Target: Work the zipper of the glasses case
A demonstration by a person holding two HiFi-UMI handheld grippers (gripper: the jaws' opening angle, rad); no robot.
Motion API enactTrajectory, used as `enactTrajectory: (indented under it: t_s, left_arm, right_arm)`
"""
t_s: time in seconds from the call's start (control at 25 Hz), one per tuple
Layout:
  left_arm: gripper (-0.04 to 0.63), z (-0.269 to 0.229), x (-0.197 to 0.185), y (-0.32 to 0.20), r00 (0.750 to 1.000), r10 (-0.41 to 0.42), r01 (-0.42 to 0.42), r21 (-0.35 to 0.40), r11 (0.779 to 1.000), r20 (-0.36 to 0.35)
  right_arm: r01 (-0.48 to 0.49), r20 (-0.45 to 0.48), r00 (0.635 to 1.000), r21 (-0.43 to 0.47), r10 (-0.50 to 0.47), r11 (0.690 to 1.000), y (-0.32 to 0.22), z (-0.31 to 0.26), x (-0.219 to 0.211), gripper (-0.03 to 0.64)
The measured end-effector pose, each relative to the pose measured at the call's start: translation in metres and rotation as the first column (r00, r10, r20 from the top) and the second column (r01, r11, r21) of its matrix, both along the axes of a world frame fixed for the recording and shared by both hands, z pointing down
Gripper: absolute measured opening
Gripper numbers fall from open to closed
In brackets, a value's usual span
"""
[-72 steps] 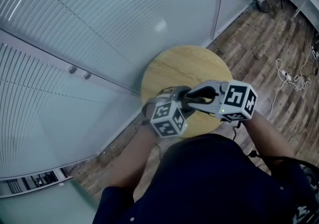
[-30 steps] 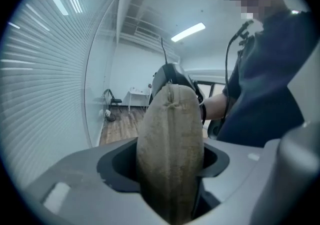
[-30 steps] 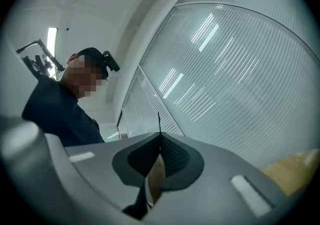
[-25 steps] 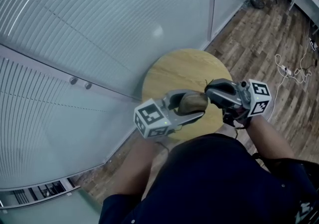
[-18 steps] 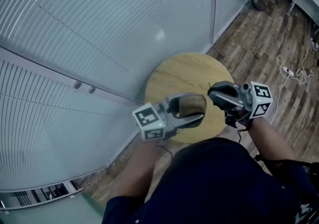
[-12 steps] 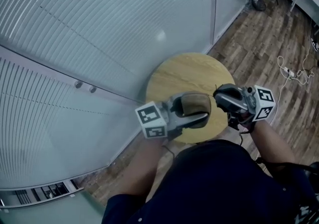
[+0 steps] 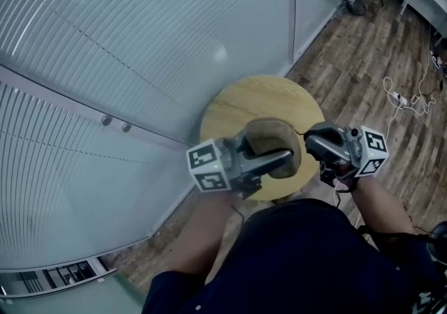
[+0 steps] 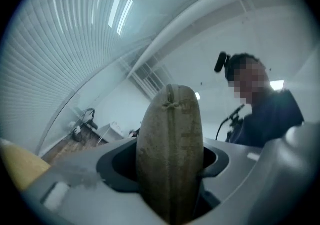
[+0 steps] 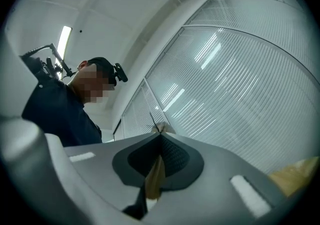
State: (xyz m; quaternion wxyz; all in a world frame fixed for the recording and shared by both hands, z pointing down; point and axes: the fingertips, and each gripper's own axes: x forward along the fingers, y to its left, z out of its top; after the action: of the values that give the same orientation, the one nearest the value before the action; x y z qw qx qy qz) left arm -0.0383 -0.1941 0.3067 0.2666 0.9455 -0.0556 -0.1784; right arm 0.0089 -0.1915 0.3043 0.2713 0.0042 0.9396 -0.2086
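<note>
Case (image 8: pixel 170 154) between left jaws, perhaps right

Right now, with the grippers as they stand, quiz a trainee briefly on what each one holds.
1. True or false: the left gripper is clamped on the glasses case.
2. The right gripper, jaws shut, pinches: A) the tan zipper pull B) a cable C) nothing.
3. Fill in: below both grippers stands a round wooden ____.
Key: 1 true; 2 A; 3 table.
</note>
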Motion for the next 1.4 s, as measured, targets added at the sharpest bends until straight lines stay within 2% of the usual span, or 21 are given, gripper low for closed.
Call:
enactTrajectory:
  t_s: [0.08,0.12,0.2,0.24,0.32,0.36,0.4,0.44,0.48,0.6,0.64,0.68,0.72,0.88,0.92,0.96,1.0,1.08,1.28,1.4]
  left_arm:
    - [0.302,-0.026,-0.024,-0.015,0.985,-0.056,0.049,-0.046,0.998,-0.164]
    - [0.302,-0.033,-0.035,-0.022,0.981,-0.082,0.076,-0.042,0.996,-0.178]
    - [0.302,-0.034,-0.042,-0.026,0.992,-0.103,0.104,0.013,0.995,-0.079]
    - [0.304,-0.033,-0.041,-0.024,0.995,-0.099,0.099,0.040,0.994,-0.019]
    - [0.304,-0.032,-0.034,-0.018,0.995,-0.082,0.078,0.075,0.994,0.051]
    - [0.304,-0.031,-0.029,-0.014,0.995,-0.075,0.069,0.084,0.994,0.072]
    - [0.304,-0.030,-0.022,-0.010,0.993,-0.067,0.058,0.092,0.994,0.093]
    - [0.304,-0.028,-0.014,-0.005,0.992,-0.057,0.045,0.099,0.994,0.113]
    - [0.304,-0.026,-0.007,-0.001,0.990,-0.045,0.031,0.106,0.994,0.132]
    - [0.305,-0.023,0.008,0.010,0.985,-0.014,-0.006,0.119,0.993,0.170]
    - [0.304,-0.022,0.010,0.013,0.984,-0.005,-0.016,0.119,0.993,0.180]
    - [0.304,-0.022,0.010,0.016,0.982,0.002,-0.025,0.119,0.993,0.190]
    - [0.304,-0.021,0.011,0.018,0.979,0.008,-0.032,0.119,0.992,0.202]
    - [0.305,-0.016,0.013,0.023,0.971,0.026,-0.053,0.107,0.993,0.236]
    - [0.305,-0.015,0.013,0.024,0.972,0.027,-0.052,0.101,0.994,0.234]
    - [0.305,-0.013,0.012,0.024,0.972,0.025,-0.049,0.098,0.994,0.234]
    - [0.305,-0.011,0.011,0.025,0.971,0.025,-0.049,0.097,0.994,0.237]
    - [0.305,-0.004,0.008,0.026,0.968,0.026,-0.050,0.088,0.995,0.248]
    - [0.305,0.016,0.003,0.012,0.964,0.039,-0.044,0.013,0.999,0.265]
    - [0.305,0.021,0.004,0.010,0.964,0.021,-0.027,0.017,1.000,0.263]
  right_arm:
    - [-0.020,-0.003,1.000,-0.027,0.020,0.999,0.001,0.010,0.011,0.006]
    - [-0.032,0.001,0.999,-0.043,0.032,0.999,0.002,0.015,0.017,0.006]
    - [-0.048,-0.002,0.999,-0.057,0.048,0.997,0.005,0.017,0.023,0.006]
    - [-0.047,-0.010,0.999,-0.058,0.047,0.997,0.007,0.015,0.022,0.008]
    - [-0.024,-0.038,0.999,-0.048,0.022,0.999,0.011,0.009,0.010,0.008]
    - [-0.002,-0.057,0.998,-0.040,0.000,0.999,0.013,0.007,0.001,0.042]
    - [0.020,-0.075,0.997,-0.037,-0.023,0.999,0.016,0.005,-0.007,0.193]
    - [0.040,-0.085,0.995,-0.040,-0.043,0.998,0.019,0.003,-0.013,0.277]
    - [0.054,-0.085,0.995,-0.041,-0.058,0.998,0.021,0.001,-0.016,0.285]
    - [0.022,-0.044,0.999,-0.032,-0.023,0.999,0.018,-0.009,-0.016,0.284]
    - [-0.014,-0.023,1.000,-0.030,0.013,0.999,0.013,-0.011,-0.013,0.247]
    - [-0.039,0.001,0.999,-0.032,0.039,0.999,0.009,-0.014,-0.011,0.181]
    - [-0.044,0.025,0.999,-0.036,0.045,0.998,0.006,-0.016,-0.009,0.165]
    - [0.014,0.047,0.999,-0.006,-0.014,1.000,0.016,-0.025,-0.012,0.153]
    - [0.017,0.047,0.999,0.005,-0.018,1.000,0.018,-0.026,-0.012,0.111]
    - [0.016,0.047,0.999,0.013,-0.016,1.000,0.019,-0.026,-0.011,0.032]
    - [0.013,0.043,0.999,0.018,-0.014,1.000,0.019,-0.024,-0.010,0.017]
    - [0.007,0.035,0.999,0.027,-0.008,1.000,0.018,-0.019,-0.010,0.015]
    - [-0.032,0.020,0.999,0.086,0.030,0.996,0.006,-0.012,-0.003,0.012]
    - [-0.019,0.031,0.999,0.088,0.016,0.996,0.003,-0.008,-0.002,0.012]
